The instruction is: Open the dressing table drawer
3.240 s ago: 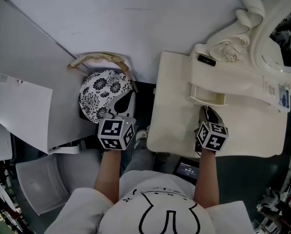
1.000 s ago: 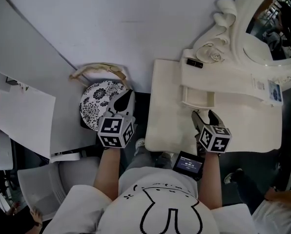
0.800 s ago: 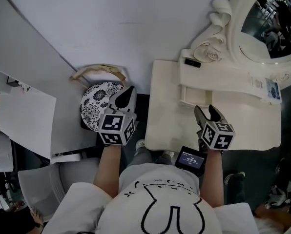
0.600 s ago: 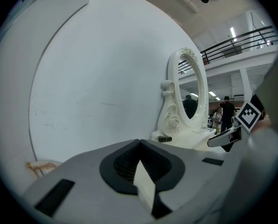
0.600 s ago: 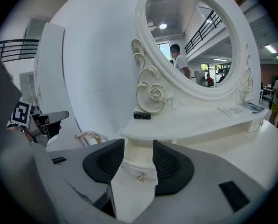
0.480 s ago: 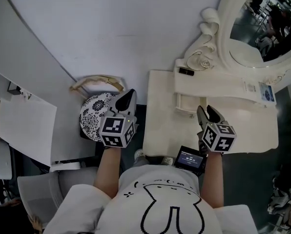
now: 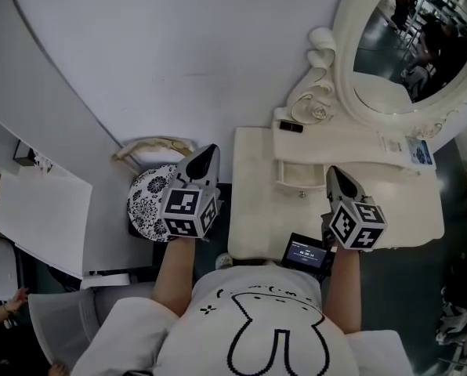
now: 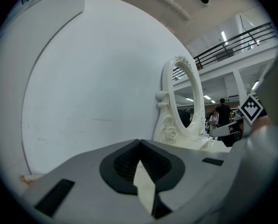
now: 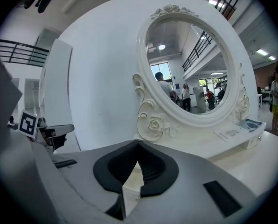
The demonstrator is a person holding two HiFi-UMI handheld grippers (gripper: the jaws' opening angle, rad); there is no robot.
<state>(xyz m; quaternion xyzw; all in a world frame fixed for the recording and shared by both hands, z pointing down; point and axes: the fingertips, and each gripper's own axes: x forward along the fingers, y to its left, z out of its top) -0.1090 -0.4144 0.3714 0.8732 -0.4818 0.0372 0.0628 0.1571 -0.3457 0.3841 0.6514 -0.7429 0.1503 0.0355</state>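
Head view: left gripper (image 7: 208, 155) hovers centre frame above a patterned stool (image 7: 146, 204); right gripper (image 7: 332, 175) sits centre right, just beside the pulled-out drawer (image 7: 300, 175) of the dressing table (image 7: 257, 210).

Left gripper view: jaws pressed together, holding nothing.

Right gripper view: jaws together, empty, with the mirror (image 9: 190, 64) in the upper right.

Cream and white everywhere, and one burst of black flowers

Here's the dressing table (image 7: 253, 202), cream all over, its drawer (image 7: 296, 177) the same cream, and the mirror frame (image 7: 345, 69) a shade whiter, carved with roses and scrolls. Behind it the wall (image 7: 179, 53) is flat pale grey-white. Over on the left the round stool cushion (image 7: 143, 202) pops: white ground, black flower print. The left gripper (image 7: 210, 149) is light grey with black pads, the right gripper (image 7: 331, 172) matches, and each carries a cube (image 7: 188, 212) of black-and-white square markers. A small black item (image 7: 291, 126) on the shelf, a blue-and-white card (image 7: 418, 153) by the mirror, and a white shirt (image 7: 265, 335) with a black line drawing.
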